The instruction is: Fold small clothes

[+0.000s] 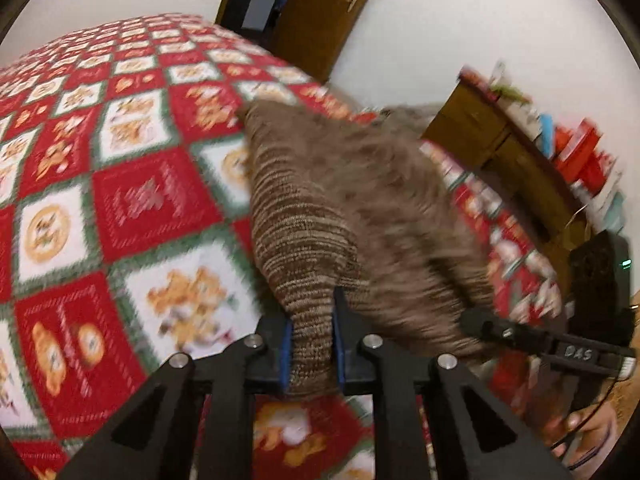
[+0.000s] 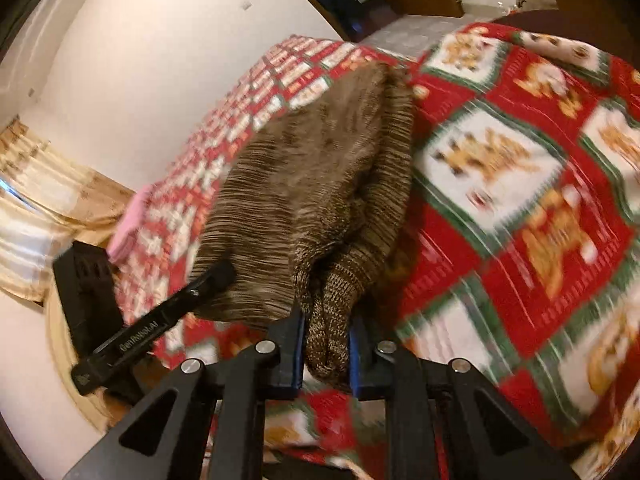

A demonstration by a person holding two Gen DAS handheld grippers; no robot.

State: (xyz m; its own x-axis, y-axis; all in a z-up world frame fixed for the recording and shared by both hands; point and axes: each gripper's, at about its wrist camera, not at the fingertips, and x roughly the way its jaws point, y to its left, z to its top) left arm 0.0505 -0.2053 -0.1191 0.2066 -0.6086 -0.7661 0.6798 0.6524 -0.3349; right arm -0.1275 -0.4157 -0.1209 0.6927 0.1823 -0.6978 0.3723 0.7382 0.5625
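Observation:
A small brown knitted garment (image 1: 340, 208) hangs lifted above the red, white and green patterned blanket (image 1: 132, 184). My left gripper (image 1: 311, 344) is shut on its near edge, the knit pinched between the blue pads. In the right wrist view my right gripper (image 2: 326, 350) is shut on a bunched corner of the same garment (image 2: 308, 184), above the blanket (image 2: 520, 208). The other gripper shows at each view's side: the right one (image 1: 472, 322) in the left wrist view, the left one (image 2: 224, 270) in the right wrist view. Both views are motion-blurred.
A wooden shelf with colourful boxes (image 1: 560, 148) stands to the right of the bed. A wooden door (image 1: 320, 12) and white walls lie behind. A pink cloth (image 2: 128, 224) lies on the blanket's far left edge, near a yellow curtain (image 2: 44, 200).

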